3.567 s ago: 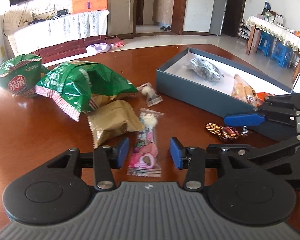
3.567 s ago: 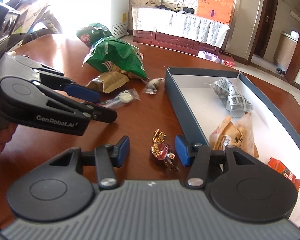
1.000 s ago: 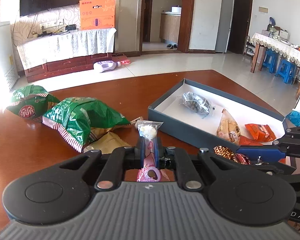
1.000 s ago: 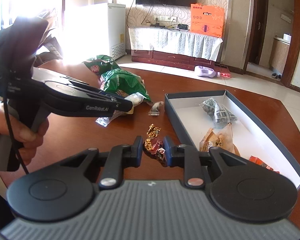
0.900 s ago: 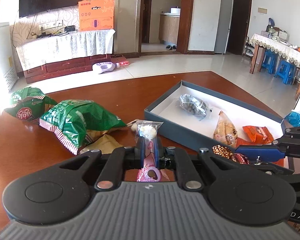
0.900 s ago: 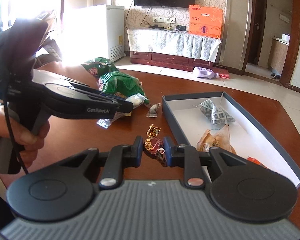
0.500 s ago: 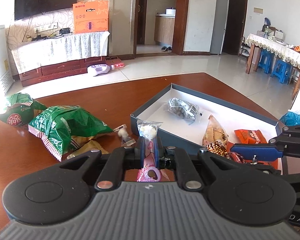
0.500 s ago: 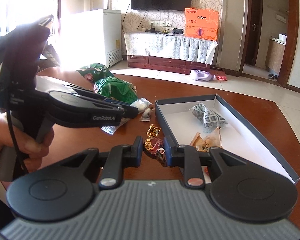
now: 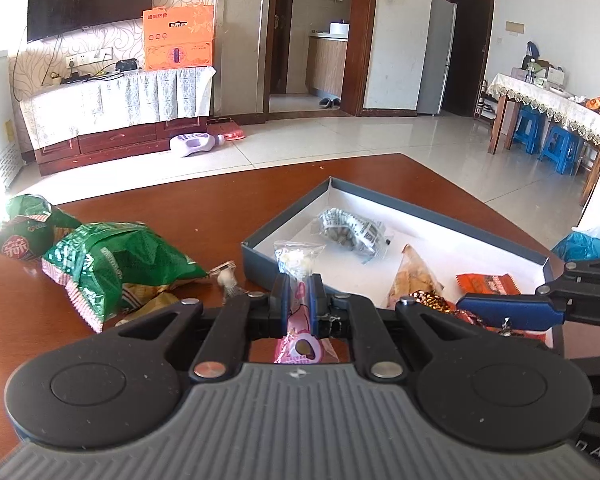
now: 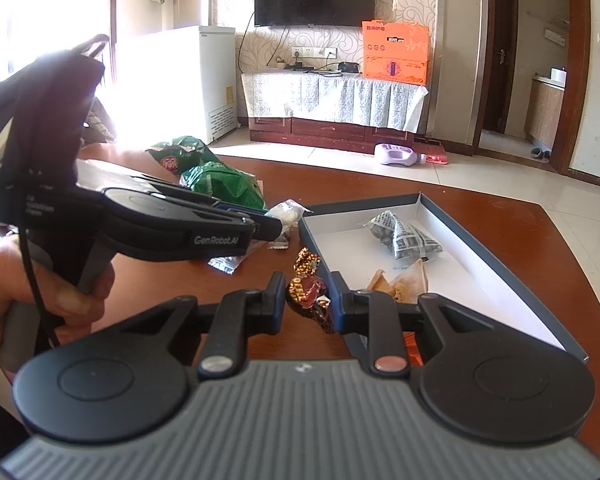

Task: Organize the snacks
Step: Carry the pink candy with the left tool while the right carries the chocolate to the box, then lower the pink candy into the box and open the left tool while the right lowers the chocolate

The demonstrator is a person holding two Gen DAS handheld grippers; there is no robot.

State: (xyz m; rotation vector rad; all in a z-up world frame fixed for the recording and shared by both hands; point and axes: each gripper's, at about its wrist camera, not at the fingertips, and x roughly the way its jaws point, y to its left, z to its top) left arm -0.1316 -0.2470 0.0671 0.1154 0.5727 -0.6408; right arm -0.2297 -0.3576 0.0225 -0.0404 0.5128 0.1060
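My left gripper [image 9: 298, 300] is shut on a clear and pink candy packet [image 9: 298, 258] and holds it above the near left wall of the blue-grey box [image 9: 260, 258]. My right gripper [image 10: 307, 298] is shut on a red and gold foil candy [image 10: 306, 290] just left of the box [image 10: 500, 248]. The right gripper also shows in the left wrist view [image 9: 512, 312] over the box's near end. The box holds a newsprint-pattern packet [image 9: 352, 232], a tan snack bag [image 9: 414, 278] and an orange packet [image 9: 486, 284].
Two green snack bags [image 9: 112, 264] [image 9: 26, 236], a tan packet [image 9: 148, 308] and a small wrapped candy [image 9: 226, 276] lie on the brown table left of the box. The left gripper body [image 10: 140, 216] and hand fill the left of the right wrist view.
Both grippers closed on their snacks, lifted them off the table and moved toward the box. The box now sits nearer and more central in both views.
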